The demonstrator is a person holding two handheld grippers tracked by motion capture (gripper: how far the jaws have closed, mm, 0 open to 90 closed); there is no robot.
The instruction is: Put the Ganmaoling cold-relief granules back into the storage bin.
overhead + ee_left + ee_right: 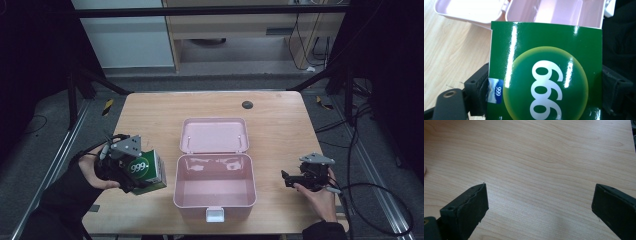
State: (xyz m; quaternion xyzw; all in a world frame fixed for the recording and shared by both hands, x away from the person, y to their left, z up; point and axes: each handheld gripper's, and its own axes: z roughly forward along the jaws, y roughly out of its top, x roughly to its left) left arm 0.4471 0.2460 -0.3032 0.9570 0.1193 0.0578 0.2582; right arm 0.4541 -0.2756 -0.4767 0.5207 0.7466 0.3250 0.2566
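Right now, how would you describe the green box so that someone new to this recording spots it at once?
Start at the open pink case in the middle of the wooden table. Just to its left, the left tool grips a small carton, the green box, between its jaws. It is the only green thing there, glossy, with a white 999 in a round yellow-green badge.

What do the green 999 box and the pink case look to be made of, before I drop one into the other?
The green 999 box looks like glossy printed cardboard: sharp folded edges and bright streaks of glare on its face. The pink case looks like moulded plastic with a smooth, slightly shiny finish: rounded corners, soft reflections on its inner wall, a white latch at the front. The left gripper is clamped on the box.
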